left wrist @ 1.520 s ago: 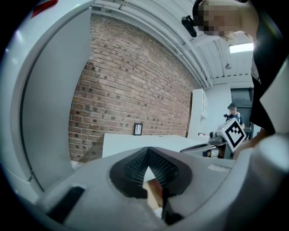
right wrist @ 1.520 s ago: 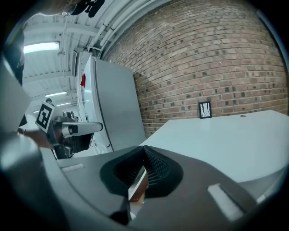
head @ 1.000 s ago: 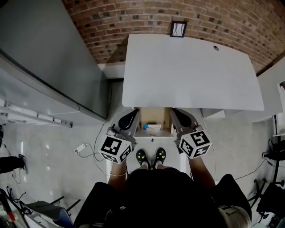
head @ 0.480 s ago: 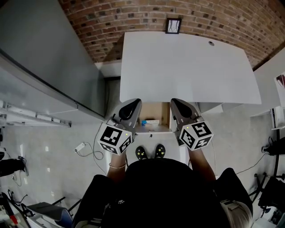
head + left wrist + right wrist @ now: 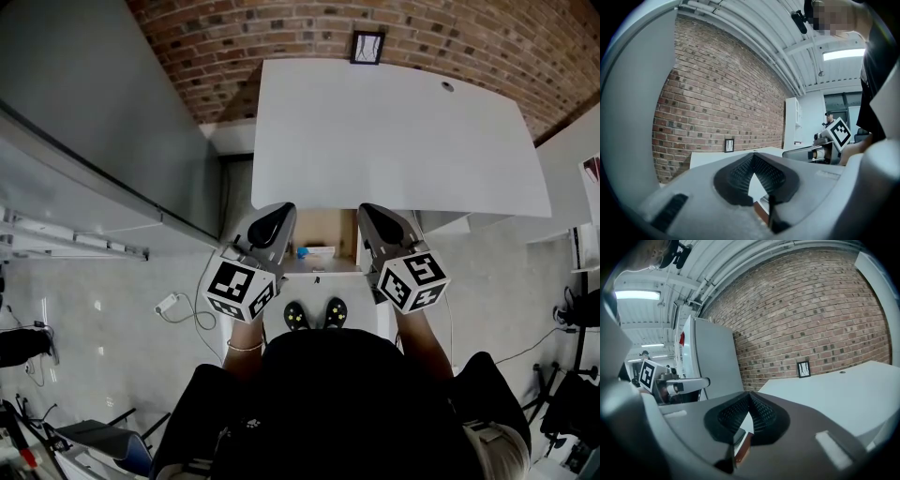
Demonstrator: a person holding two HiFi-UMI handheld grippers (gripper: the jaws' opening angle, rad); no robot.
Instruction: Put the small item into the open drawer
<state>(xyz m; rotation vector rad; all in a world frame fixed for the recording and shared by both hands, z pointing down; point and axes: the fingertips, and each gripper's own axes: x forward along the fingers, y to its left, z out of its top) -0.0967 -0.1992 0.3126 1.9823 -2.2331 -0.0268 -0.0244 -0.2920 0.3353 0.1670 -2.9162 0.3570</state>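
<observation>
**Q:** How do the two claws stand?

**A:** Left gripper [image 5: 752,157]: jaws pressed together at the tips, nothing between the ribbed pads. Right gripper [image 5: 749,395]: likewise closed tip to tip and empty. In the head view the left gripper [image 5: 273,221] and the right gripper [image 5: 379,219] are held side by side and nearly level. Each carries its marker cube at the rear.

**Q:** What lies between them?

**A:** The open drawer [image 5: 326,226], pulled out from under the near edge of the white table [image 5: 394,131]. One gripper flanks each side edge of the drawer; neither touches its contents.

**Q:** And the task's thing?

**A:** A small blue item [image 5: 303,251] lies inside the drawer, towards its left edge and near the front. It sits just beside a white object [image 5: 322,250]. Neither can be identified further at this size.

**Q:** The surroundings?

**A:** The person's shoes [image 5: 315,315] stand before the drawer front. Past the table's far edge rises a brick wall [image 5: 281,28] bearing a small dark frame [image 5: 367,47]. A grey cabinet [image 5: 94,122] stands off the table's left edge, and a cable [image 5: 178,307] lies on the floor.
</observation>
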